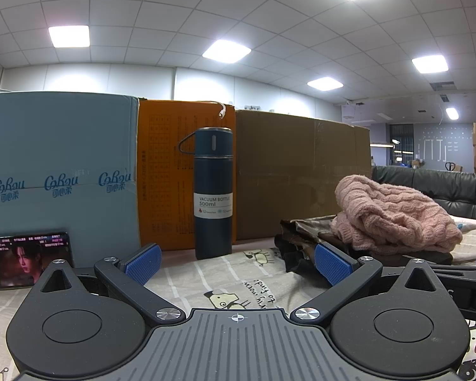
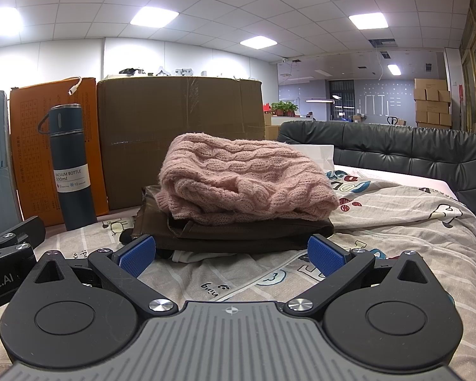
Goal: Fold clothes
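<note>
A pink cable-knit sweater (image 2: pixel 238 177) lies bunched on top of a folded dark brown garment (image 2: pixel 238 231) on the bed. A bit of white cloth (image 2: pixel 187 256) peeks out under the brown one. My right gripper (image 2: pixel 233 258) is open, low over the sheet just in front of this pile, nothing between its blue pads. In the left wrist view the same pink sweater (image 1: pixel 393 216) and brown garment (image 1: pixel 304 241) sit to the right. My left gripper (image 1: pixel 238 266) is open too, empty, facing a dark blue vacuum bottle (image 1: pixel 213 193).
A cartoon-print sheet (image 2: pixel 380 222) covers the bed. Blue (image 1: pixel 57 171), orange (image 1: pixel 165 174) and brown (image 1: pixel 301 171) cartons stand along the far side. A phone (image 1: pixel 27 260) with a lit screen leans on the blue carton. A black padded headboard (image 2: pixel 396 149) rises at the right.
</note>
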`<state>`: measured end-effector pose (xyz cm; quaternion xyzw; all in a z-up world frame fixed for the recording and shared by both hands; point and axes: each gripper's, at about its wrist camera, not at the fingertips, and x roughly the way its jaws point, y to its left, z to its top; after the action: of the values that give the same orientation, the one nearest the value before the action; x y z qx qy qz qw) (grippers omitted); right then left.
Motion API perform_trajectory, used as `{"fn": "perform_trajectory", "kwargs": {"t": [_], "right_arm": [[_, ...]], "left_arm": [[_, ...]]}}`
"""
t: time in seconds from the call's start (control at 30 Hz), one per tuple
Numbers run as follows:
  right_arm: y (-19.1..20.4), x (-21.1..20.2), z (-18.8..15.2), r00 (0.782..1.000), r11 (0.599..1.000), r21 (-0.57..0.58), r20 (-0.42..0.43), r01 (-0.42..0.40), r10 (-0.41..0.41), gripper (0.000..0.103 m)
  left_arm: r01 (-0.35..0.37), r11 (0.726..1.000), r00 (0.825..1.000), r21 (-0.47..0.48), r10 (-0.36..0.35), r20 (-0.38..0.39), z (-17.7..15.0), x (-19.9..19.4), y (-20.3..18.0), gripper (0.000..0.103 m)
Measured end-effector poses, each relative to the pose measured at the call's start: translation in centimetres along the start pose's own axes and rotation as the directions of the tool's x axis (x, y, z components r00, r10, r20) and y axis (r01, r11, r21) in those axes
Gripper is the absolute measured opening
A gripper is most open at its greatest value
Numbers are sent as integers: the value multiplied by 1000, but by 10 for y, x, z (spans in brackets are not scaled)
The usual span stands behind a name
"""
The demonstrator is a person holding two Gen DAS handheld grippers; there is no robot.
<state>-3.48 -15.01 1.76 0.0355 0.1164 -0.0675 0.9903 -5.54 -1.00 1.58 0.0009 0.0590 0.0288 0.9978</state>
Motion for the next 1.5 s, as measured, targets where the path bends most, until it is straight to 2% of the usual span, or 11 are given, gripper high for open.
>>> {"fn": "perform_trajectory", "kwargs": {"t": [1.5], "right_arm": [[-1, 2, 0, 1000, 1000, 0, -6, -1, 1, 103]], "left_arm": [[7, 1000, 1000, -7, -7, 2, 0, -1, 1, 103]]}}
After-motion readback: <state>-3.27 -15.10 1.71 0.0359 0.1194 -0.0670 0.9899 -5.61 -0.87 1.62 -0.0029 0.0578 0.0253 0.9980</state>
